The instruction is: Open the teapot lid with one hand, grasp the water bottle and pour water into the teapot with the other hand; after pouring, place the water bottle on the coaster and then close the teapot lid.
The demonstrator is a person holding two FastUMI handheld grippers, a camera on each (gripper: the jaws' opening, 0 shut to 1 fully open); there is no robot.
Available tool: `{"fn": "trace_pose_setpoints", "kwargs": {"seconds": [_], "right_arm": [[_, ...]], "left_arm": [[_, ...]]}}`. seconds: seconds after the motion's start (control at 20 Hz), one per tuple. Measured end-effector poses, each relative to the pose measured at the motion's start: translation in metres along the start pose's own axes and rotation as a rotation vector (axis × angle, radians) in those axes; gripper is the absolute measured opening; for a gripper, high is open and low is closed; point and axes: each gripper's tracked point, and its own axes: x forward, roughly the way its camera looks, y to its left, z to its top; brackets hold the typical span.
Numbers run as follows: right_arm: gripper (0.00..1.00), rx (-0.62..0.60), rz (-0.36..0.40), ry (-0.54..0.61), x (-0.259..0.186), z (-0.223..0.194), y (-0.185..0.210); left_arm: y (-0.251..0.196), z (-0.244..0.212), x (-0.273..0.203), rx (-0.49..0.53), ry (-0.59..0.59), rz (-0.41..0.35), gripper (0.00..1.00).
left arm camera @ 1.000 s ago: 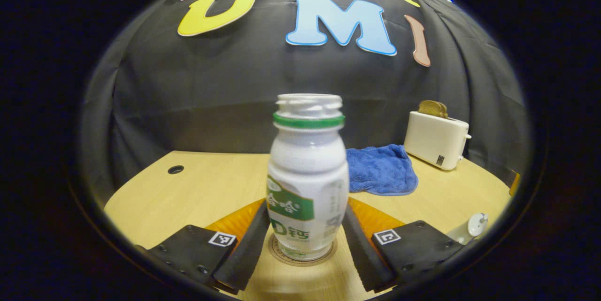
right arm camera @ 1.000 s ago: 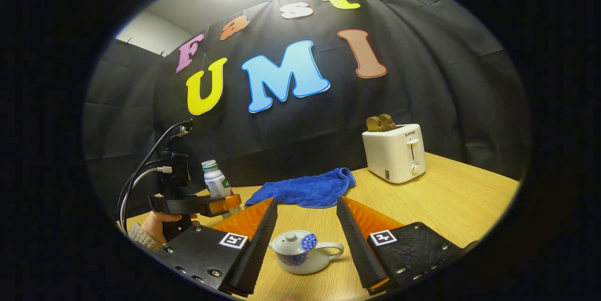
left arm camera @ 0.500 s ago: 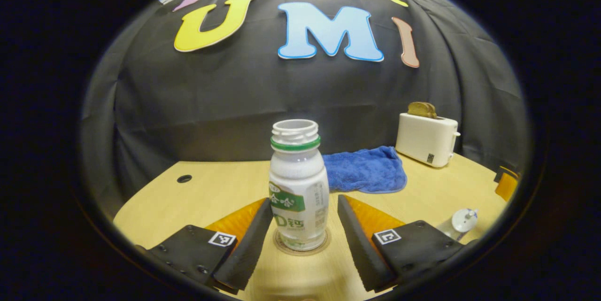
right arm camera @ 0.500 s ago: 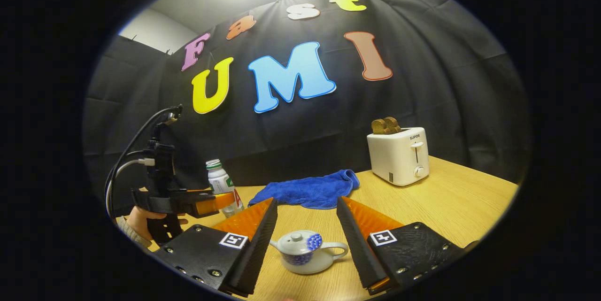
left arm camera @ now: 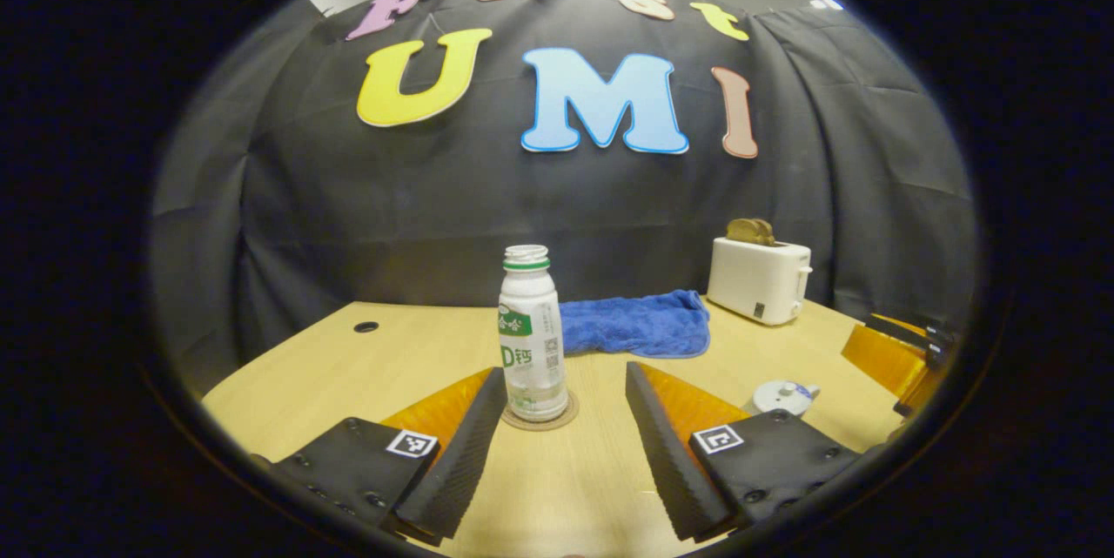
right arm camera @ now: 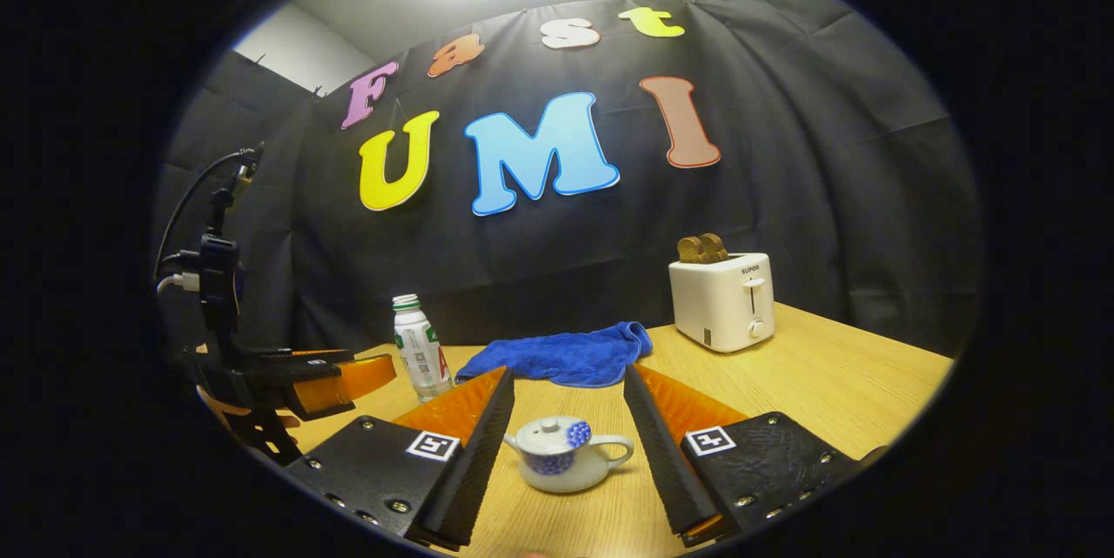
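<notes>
The left gripper [left arm camera: 566, 453] stands released, its two fingers spread with bare tabletop between them. A second ago those fingers flanked the white plastic water bottle with a green neck ring and green label [left arm camera: 532, 333]; now it has drawn back, and the bottle stands upright, uncapped, beyond the fingertips at about 11 o'clock from the gap, clear of both. The bottle rests on a round brown coaster [left arm camera: 540, 415], whose rim shows around its base.

The right gripper [right arm camera: 567, 453] is also spread wide, and has stayed almost unmoved over that second. Between its fingers sits the small white ceramic teapot with a blue pattern [right arm camera: 564, 463], touching neither finger. Its knobbed lid [right arm camera: 546, 436] appears to be seated on the pot, though it is small in the fisheye picture. In the left gripper view the teapot shows at 4 o'clock from the bottle.

Both stand on the light wooden table [right arm camera: 835, 384]. A crumpled blue cloth [left arm camera: 635, 325] lies behind the bottle at 1 o'clock, and a white toaster holding brown bread [right arm camera: 721, 299] stands at 2 o'clock.
</notes>
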Motion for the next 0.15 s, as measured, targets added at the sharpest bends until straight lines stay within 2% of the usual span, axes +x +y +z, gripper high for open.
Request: {"fn": "trace_pose_setpoints", "kwargs": {"seconds": [0.05,0.1,0.15], "right_arm": [[0.79,-0.008,-0.01,0.003,-0.008,-0.001,-0.001],[0.79,-0.022,-0.015,0.004,-0.016,-0.003,0.0],[0.79,-0.038,-0.019,0.003,-0.023,-0.004,0.001]], "left_arm": [[-0.006,0.001,-0.011,-0.002,-0.021,0.005,0.84],[-0.011,0.001,-0.024,-0.001,-0.043,0.014,0.91],[-0.016,-0.001,-0.034,0.009,-0.065,0.022,0.91]]}}
